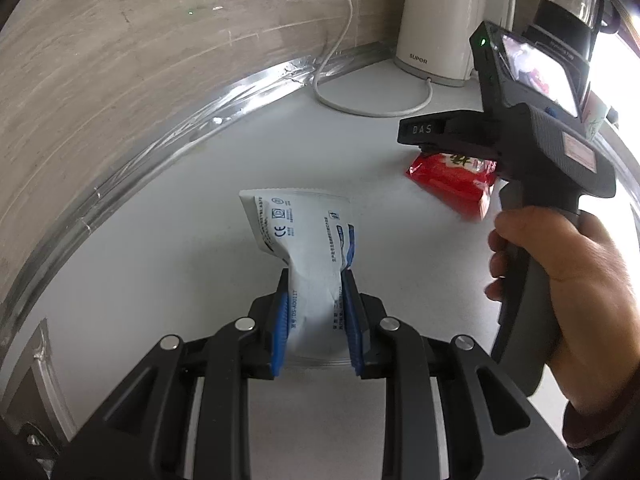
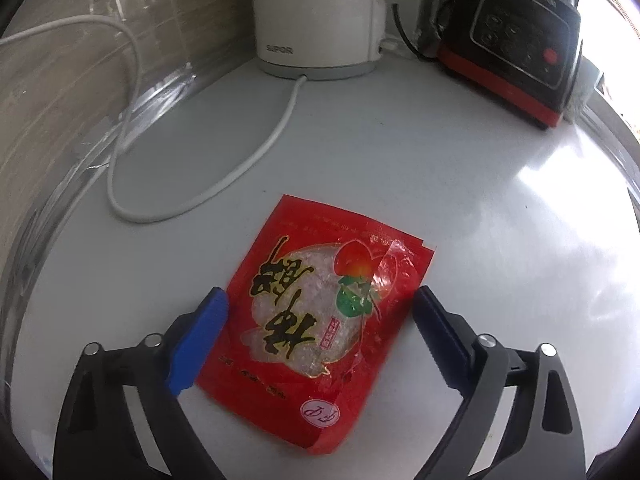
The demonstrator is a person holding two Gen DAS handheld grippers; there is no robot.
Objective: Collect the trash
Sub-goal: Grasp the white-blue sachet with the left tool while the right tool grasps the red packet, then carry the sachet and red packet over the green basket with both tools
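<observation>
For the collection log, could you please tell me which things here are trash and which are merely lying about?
Trash: white wrapper, clamped in the left gripper; red packet, flat between the open right gripper fingers.

Lying about: white kettle, its cable, black appliance.

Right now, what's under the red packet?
The red packet lies flat on the white countertop, between the open right tongs. Only counter shows around its edges; anything directly beneath it is covered, though it lies flat.
</observation>
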